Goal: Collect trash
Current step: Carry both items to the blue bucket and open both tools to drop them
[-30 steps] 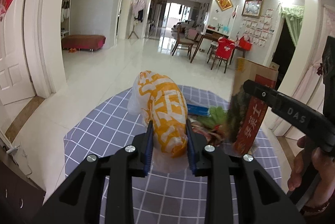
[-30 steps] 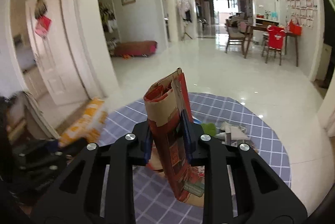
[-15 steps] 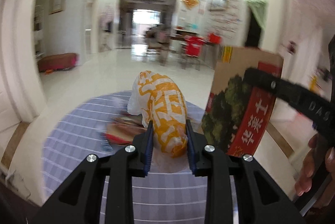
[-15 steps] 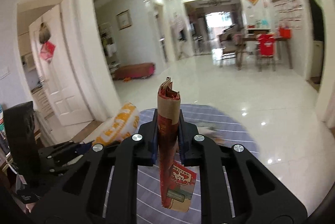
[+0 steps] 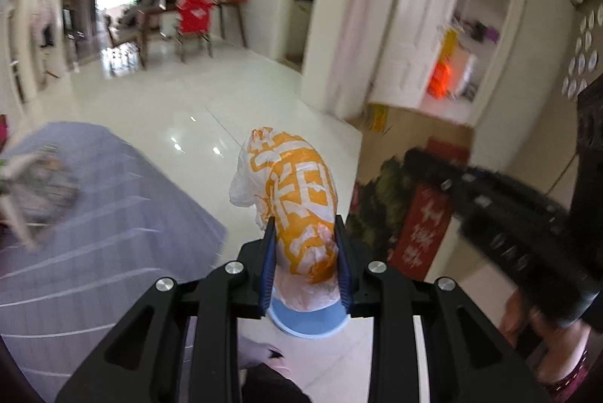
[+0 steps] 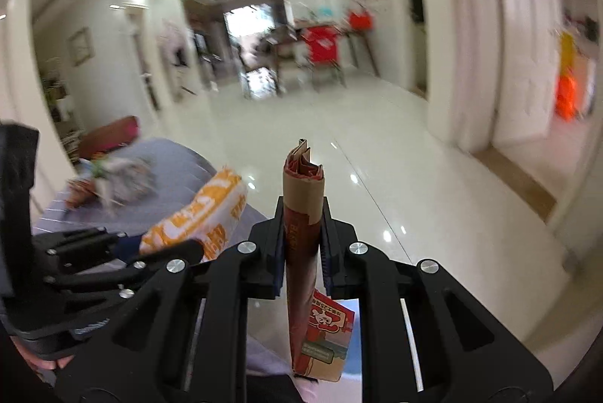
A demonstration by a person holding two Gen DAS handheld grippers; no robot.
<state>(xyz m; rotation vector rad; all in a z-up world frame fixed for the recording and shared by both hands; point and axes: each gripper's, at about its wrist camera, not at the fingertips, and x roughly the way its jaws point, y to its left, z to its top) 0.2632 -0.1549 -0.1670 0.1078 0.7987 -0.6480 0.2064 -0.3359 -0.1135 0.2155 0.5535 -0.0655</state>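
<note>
Orange-and-white plastic bag sits clamped between the pads of my left gripper, held near its lower bulge, the rest standing up and forward past the fingertips, clear of the floor. I judge it light and soft: thin crinkly film, stuffed but yielding, so the pads sink in rather than meet anything hard; slippery film too, so a bite on a bunched fold looks safer than one on a smooth swell. Flattened cardboard box, red print on brown, is pinched edge-on in my right gripper, top end poking above the pads, printed lower flap hanging below. Stiff along its length, light, but the folded layers could slide or spring apart; a hold across the whole folded thickness, as now, seems right. Both grippers are clenched on their loads. The right gripper and box show at the right of the left view, beside the bag, not touching as far as I can tell. A round blue-rimmed thing lies below the bag; too hidden to name. Table with checked cloth off to the left, more litter on it. Glossy tile floor ahead. Heavy blur.
</note>
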